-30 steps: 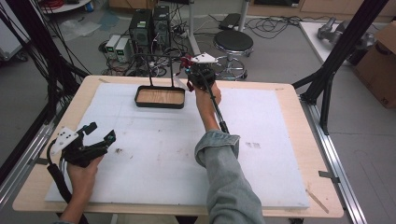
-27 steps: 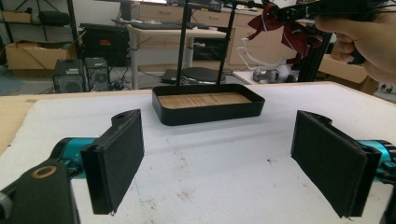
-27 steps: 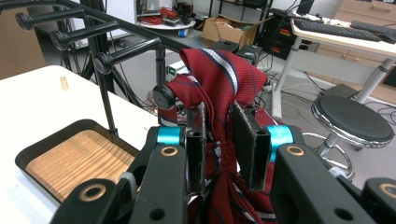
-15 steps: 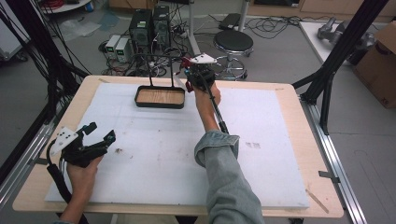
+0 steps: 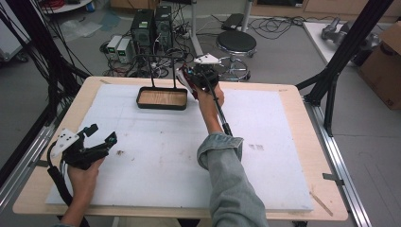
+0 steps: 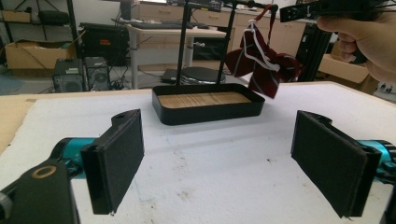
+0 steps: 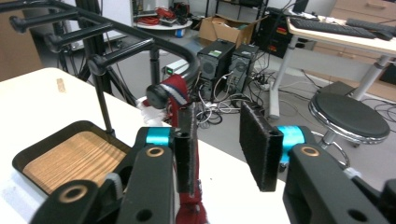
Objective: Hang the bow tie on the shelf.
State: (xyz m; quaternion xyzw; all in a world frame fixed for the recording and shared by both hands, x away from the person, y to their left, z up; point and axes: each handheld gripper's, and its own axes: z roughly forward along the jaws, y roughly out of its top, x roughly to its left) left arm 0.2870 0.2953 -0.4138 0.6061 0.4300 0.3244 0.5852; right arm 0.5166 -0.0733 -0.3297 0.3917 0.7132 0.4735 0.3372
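White foam board (image 5: 156, 165) bears no readable writing. Black tray (image 5: 161, 99) sits at its far edge. Right gripper (image 7: 217, 149), jaws apart, is beside the dark red striped bow tie (image 6: 261, 67) hanging on the rack's rod. Left gripper (image 6: 217, 163), jaws apart, empty

black claws (image 6: 229, 163) with teal collars, black cables, rolled denim sleeve (image 5: 227, 156).

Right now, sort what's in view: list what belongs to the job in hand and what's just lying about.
In the job: red striped bow tie hanging on the black rack; black tray below; right gripper, open beside the tie.
Lying about: stool, computer towers, cardboard box; left gripper, open, away from the rack.
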